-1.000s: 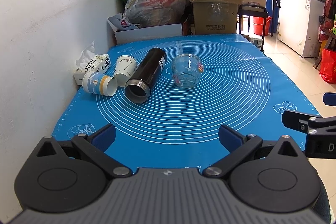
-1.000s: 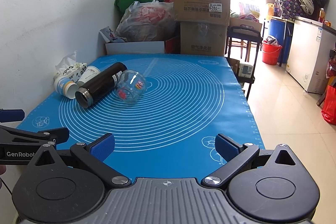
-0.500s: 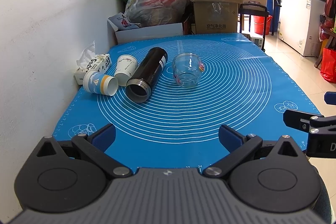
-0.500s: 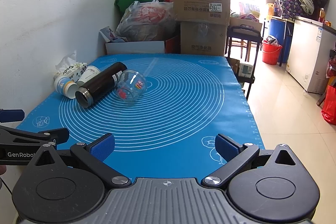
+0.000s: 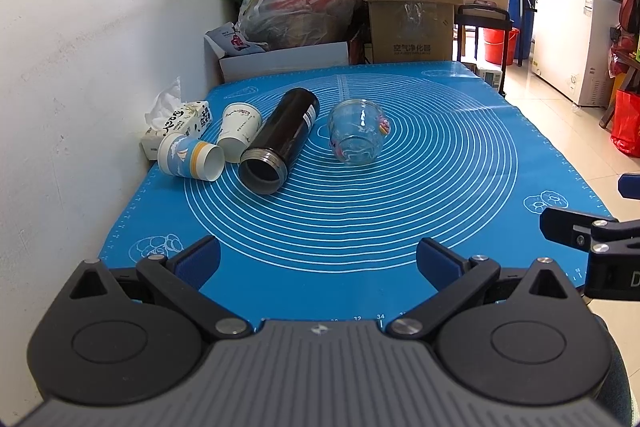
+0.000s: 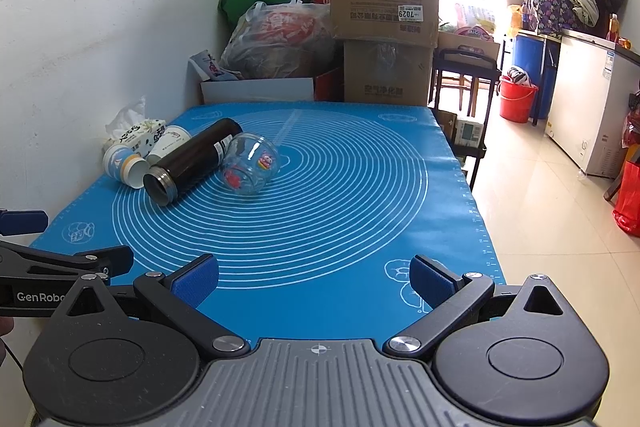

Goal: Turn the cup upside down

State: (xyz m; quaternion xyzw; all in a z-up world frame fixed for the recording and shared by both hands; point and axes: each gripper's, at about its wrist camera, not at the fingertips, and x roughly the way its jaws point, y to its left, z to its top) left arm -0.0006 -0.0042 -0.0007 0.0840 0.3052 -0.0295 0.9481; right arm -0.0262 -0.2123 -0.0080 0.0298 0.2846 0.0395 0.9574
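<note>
Four cups are lying on their sides on the blue mat. The glass cup is resting just right of the black flask. Left gripper and right gripper are hanging spread wide and empty near the mat's front edge, probably lining up a reach.

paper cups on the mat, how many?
2, both lying on their sides at the mat's left edge by the tissue pack: the blue-and-yellow paper cup nearest the wall, the white paper cup between it and the black flask. None seems hidden.
</note>
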